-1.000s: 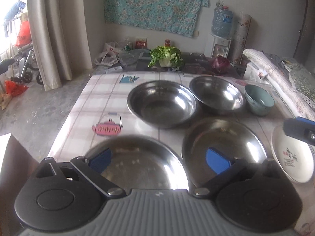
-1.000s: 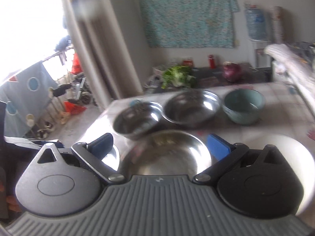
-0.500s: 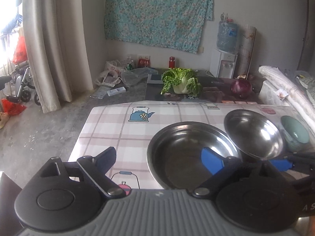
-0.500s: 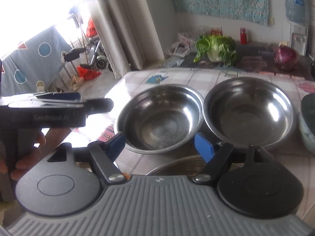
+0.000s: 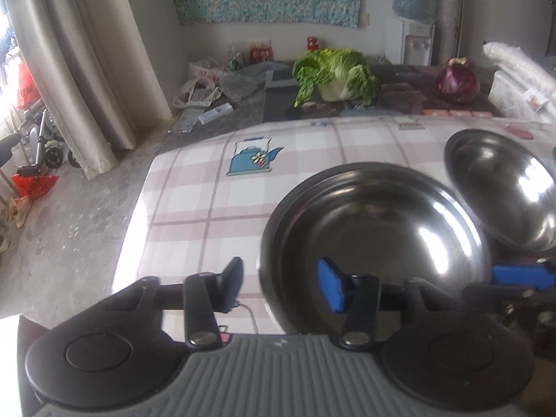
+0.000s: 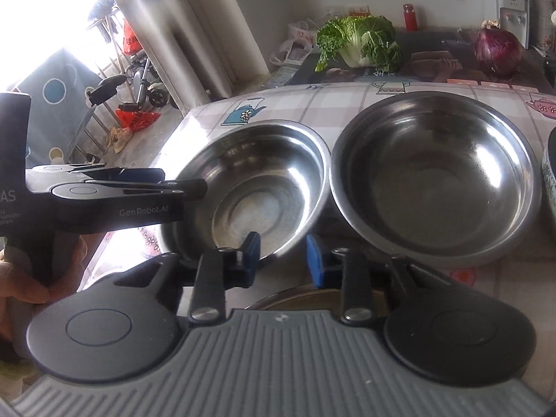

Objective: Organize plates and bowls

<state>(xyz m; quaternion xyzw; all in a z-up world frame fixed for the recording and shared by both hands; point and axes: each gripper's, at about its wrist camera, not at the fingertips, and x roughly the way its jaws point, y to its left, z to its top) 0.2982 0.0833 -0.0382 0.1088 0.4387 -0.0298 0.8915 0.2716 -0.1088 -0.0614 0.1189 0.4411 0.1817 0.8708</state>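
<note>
A steel bowl (image 5: 375, 229) sits on the checked tablecloth, with a second steel bowl (image 5: 504, 187) to its right. My left gripper (image 5: 281, 286) is open and straddles the first bowl's near left rim, one finger outside, one inside. In the right wrist view the same bowls show side by side, the left one (image 6: 257, 187) and the right one (image 6: 434, 180). My right gripper (image 6: 281, 257) is open, its fingers astride the left bowl's near right rim. The left gripper (image 6: 187, 187) shows at that bowl's left rim.
A steel plate rim (image 6: 299, 299) lies under the right gripper. A teal bowl edge (image 6: 549, 180) is at far right. A cabbage (image 5: 333, 73) and a purple onion (image 5: 457, 81) lie on a dark surface beyond the table (image 5: 194, 208). The table's left edge drops to the floor.
Both grippers have moved forward and down to the left steel bowl and have narrowed around its rim. The near steel plates have dropped out of the left view.
</note>
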